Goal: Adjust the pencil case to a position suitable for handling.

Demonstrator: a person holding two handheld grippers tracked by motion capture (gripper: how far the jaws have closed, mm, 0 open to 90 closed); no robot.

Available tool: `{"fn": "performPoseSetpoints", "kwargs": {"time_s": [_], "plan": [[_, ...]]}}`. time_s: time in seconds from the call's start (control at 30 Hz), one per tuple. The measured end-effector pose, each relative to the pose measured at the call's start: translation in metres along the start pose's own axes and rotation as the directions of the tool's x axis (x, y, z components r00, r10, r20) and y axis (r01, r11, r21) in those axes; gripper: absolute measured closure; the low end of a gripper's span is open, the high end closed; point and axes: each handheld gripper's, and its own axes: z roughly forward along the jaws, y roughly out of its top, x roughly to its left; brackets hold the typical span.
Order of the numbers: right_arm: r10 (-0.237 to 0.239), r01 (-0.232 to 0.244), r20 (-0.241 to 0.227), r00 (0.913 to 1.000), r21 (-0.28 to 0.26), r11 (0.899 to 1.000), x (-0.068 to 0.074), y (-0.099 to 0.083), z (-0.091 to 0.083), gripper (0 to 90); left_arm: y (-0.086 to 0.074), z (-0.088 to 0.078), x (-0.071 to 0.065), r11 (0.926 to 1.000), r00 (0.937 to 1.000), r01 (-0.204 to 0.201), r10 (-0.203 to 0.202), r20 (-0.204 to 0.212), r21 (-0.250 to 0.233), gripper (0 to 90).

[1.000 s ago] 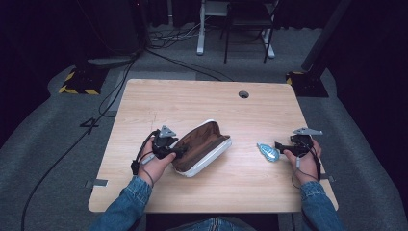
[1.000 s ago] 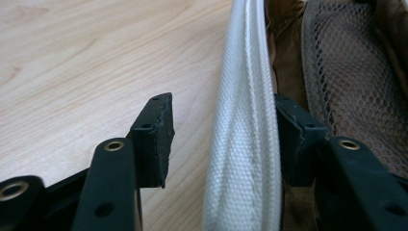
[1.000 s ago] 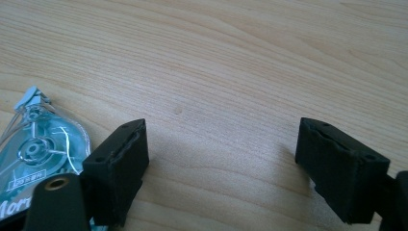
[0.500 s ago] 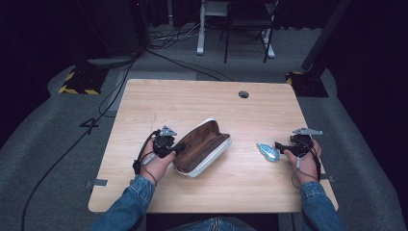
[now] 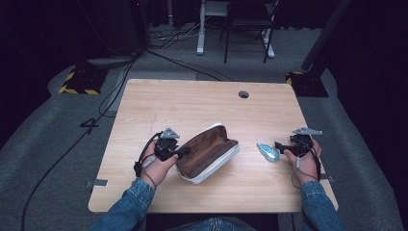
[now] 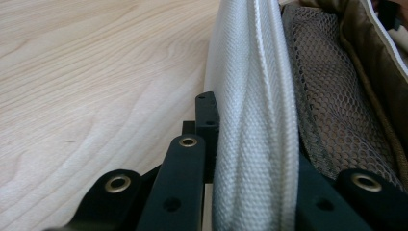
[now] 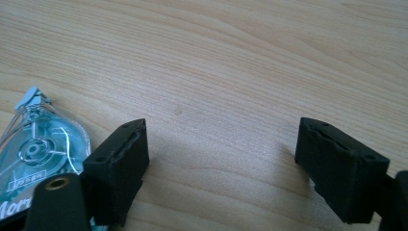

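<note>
Open pouch (image 5: 208,153) near table's (image 5: 192,103) front edge, wall clamped by left gripper (image 5: 179,153); right gripper (image 5: 278,145) spread, beside tape dispenser (image 5: 267,151).

In the left gripper view the pouch (image 6: 255,120) ran off the top, right and bottom edges, so its far end was unseen. In the right gripper view the clear blue tape dispenser (image 7: 43,149) was cut by the left edge, its print too cropped to read.
</note>
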Motion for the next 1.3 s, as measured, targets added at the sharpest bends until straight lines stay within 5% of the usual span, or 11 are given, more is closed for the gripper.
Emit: {"fn": "performPoseSetpoints", "kwargs": {"time_s": [0.6,1.3], "plan": [[-0.003,0.003,-0.003,1.0000,0.003,1.000,0.000,0.001,0.000,19.7,0.002,-0.007,-0.034,0.9965,0.9915,-0.075,0.070,0.110,0.038,84.9],[-0.004,0.004,-0.004,1.0000,0.002,1.000,0.000,0.001,0.000,19.8,-0.002,0.012,-0.061,0.9771,0.9484,-0.205,0.184,0.258,0.057,84.7]]}}
